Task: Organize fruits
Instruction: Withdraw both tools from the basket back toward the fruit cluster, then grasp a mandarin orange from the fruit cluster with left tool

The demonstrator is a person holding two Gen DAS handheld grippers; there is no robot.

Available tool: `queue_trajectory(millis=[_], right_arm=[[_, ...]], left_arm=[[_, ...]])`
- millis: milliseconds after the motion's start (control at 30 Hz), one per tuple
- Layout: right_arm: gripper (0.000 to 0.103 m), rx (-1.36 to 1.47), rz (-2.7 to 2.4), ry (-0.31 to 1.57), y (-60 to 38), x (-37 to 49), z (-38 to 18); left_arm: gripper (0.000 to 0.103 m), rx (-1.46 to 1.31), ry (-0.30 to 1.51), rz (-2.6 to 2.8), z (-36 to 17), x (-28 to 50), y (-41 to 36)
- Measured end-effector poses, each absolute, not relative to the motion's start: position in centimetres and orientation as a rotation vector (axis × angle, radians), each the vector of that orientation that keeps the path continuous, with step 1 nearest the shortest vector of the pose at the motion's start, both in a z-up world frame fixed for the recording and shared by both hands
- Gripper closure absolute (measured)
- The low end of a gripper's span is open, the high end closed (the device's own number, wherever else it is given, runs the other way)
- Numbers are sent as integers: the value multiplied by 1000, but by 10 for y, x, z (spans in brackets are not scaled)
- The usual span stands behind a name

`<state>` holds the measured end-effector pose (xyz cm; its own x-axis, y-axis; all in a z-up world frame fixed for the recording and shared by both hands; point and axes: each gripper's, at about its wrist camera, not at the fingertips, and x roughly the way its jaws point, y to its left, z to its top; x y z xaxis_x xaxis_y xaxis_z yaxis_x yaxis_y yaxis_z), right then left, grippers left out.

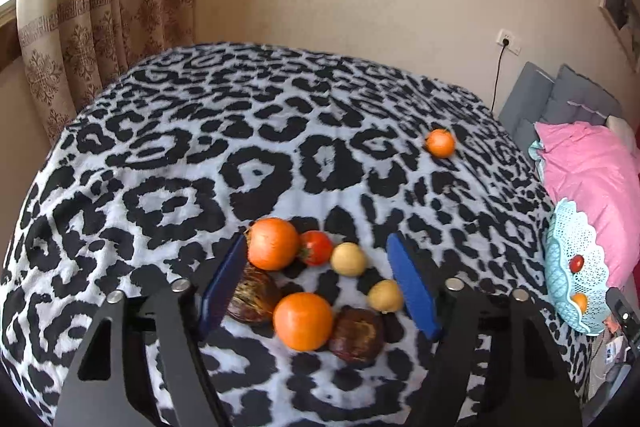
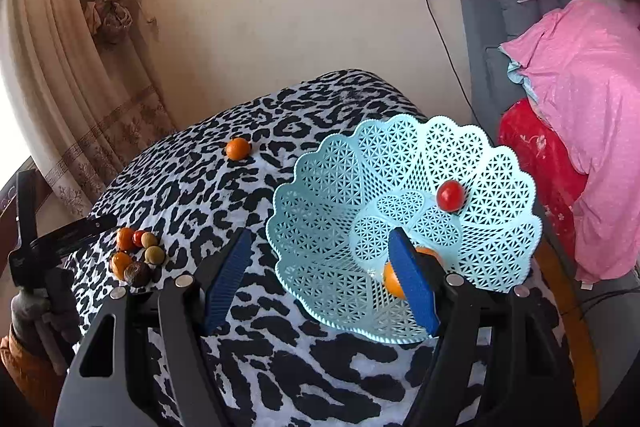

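The left claw (image 1: pixel 320 283) hangs with its blue pads apart over a cluster of fruit on the black-and-white leopard-print blanket (image 1: pixel 248 131): two round oranges (image 1: pixel 273 243), a red tomato (image 1: pixel 316 247), two small yellow-brown fruits (image 1: pixel 349 259) and two dark brown ones (image 1: pixel 356 334) lie between the pads, none gripped. A lone small orange (image 1: pixel 440 143) sits well apart. The right claw (image 2: pixel 320 279), also spread and empty, reaches toward the pale blue lattice plastic basket (image 2: pixel 320 187), which holds a red cherry tomato (image 2: pixel 450 195) and an orange fruit (image 2: pixel 390 279) just behind its right pad
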<state>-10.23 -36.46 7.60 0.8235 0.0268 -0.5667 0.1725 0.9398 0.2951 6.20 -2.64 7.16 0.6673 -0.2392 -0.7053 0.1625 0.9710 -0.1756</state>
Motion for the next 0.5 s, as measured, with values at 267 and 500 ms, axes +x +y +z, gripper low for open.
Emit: queue_trajectory(millis=[267, 500], right_arm=[[30, 337, -64, 636, -356, -96, 65], [30, 355, -67, 649, -351, -96, 62]], left_arm=[[57, -101, 868, -243, 49, 82, -12], [57, -85, 858, -230, 47, 94, -6]])
